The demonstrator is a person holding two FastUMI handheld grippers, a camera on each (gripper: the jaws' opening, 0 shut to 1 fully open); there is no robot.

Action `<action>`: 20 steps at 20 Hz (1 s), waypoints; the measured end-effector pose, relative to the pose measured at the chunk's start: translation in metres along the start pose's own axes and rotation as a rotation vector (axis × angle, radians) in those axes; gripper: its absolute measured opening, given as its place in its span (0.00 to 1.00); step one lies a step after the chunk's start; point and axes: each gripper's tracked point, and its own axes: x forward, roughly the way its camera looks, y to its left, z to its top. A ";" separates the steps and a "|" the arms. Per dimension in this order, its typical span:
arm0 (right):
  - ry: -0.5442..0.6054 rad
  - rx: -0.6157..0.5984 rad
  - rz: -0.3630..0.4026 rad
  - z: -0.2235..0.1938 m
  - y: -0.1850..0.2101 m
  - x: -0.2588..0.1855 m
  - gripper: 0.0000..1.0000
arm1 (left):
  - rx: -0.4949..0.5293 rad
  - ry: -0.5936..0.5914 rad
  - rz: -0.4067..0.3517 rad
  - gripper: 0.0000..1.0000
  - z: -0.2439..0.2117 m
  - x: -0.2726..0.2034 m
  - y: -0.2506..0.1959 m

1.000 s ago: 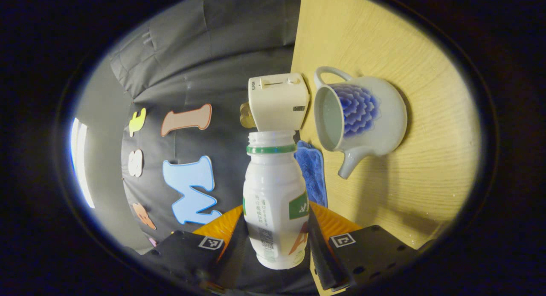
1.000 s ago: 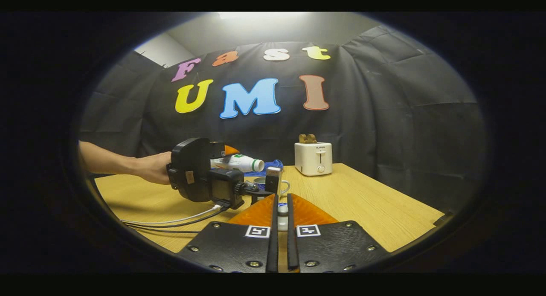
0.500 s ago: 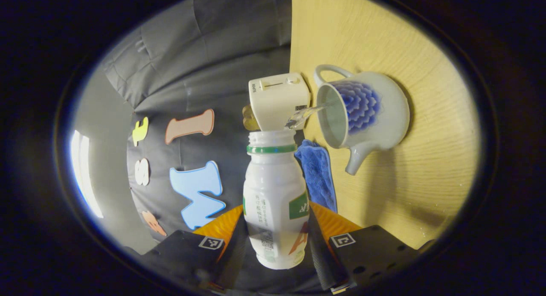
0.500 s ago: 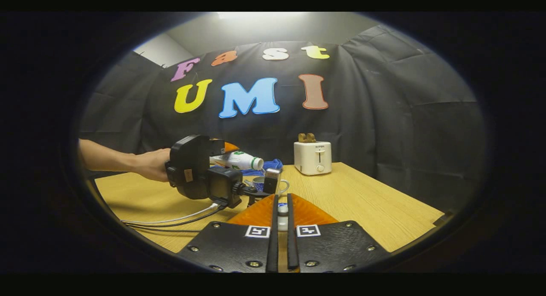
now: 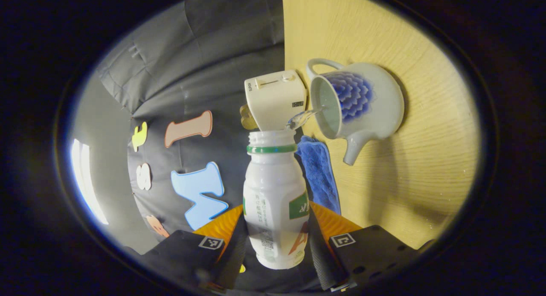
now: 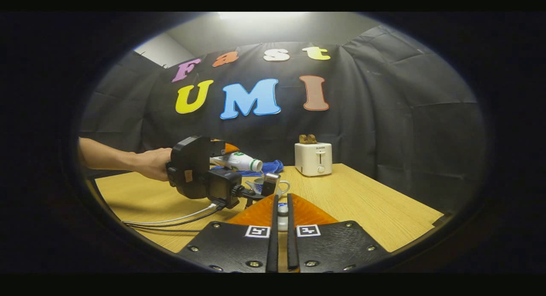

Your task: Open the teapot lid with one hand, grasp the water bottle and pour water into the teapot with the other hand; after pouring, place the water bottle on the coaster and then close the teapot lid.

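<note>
White plastic water bottle with green neck ring [image 5: 275, 202]: uncapped, tipped on its side, gripped at the body by both fingers of the left gripper [image 5: 276, 240]. A thin stream of water [image 5: 303, 117] ran from its mouth into the open top of the white ceramic teapot with blue petal pattern [image 5: 362, 104], which stood on the light wooden surface [image 5: 409, 168], lid off. Small white-and-blue teapot lid [image 6: 282, 215]: pinched between the narrow fingers of the right gripper [image 6: 280, 245], held above the surface in front of the teapot. Blue folded cloth [image 5: 318, 172]: just beside the teapot, at the surface's far edge. White toaster [image 6: 313, 158]: near that edge, apart from the teapot. Open surface lay to the right of the toaster.
</note>
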 end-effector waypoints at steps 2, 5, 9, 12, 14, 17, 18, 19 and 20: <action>-0.002 0.007 0.003 0.001 0.001 -0.002 0.08 | 0.010 0.001 0.002 0.76 0.000 -0.001 0.001; 0.003 0.000 0.008 0.000 0.003 -0.001 0.08 | 0.023 0.002 0.008 0.76 0.000 -0.002 0.004; 0.005 0.001 0.008 0.001 0.002 -0.002 0.08 | 0.049 -0.003 0.019 0.76 0.000 0.000 0.008; 0.001 0.003 0.002 0.002 0.000 -0.002 0.08 | 0.067 -0.005 0.024 0.69 0.000 0.000 0.011; 0.003 0.001 0.007 0.001 0.002 -0.002 0.08 | 0.083 -0.006 0.028 0.76 0.001 -0.001 0.013; 0.007 0.009 0.016 0.003 0.005 -0.003 0.08 | 0.087 -0.007 0.028 0.76 0.001 -0.001 0.012; 0.005 0.008 0.015 0.002 0.004 -0.003 0.08 | 0.094 -0.006 0.031 0.82 0.001 -0.001 0.013; 0.004 0.007 0.016 0.003 0.005 -0.004 0.08 | 0.102 -0.004 0.034 0.76 0.001 -0.002 0.014; 0.004 0.005 0.018 0.002 0.006 -0.003 0.08 | 0.109 -0.003 0.037 0.83 0.001 -0.002 0.015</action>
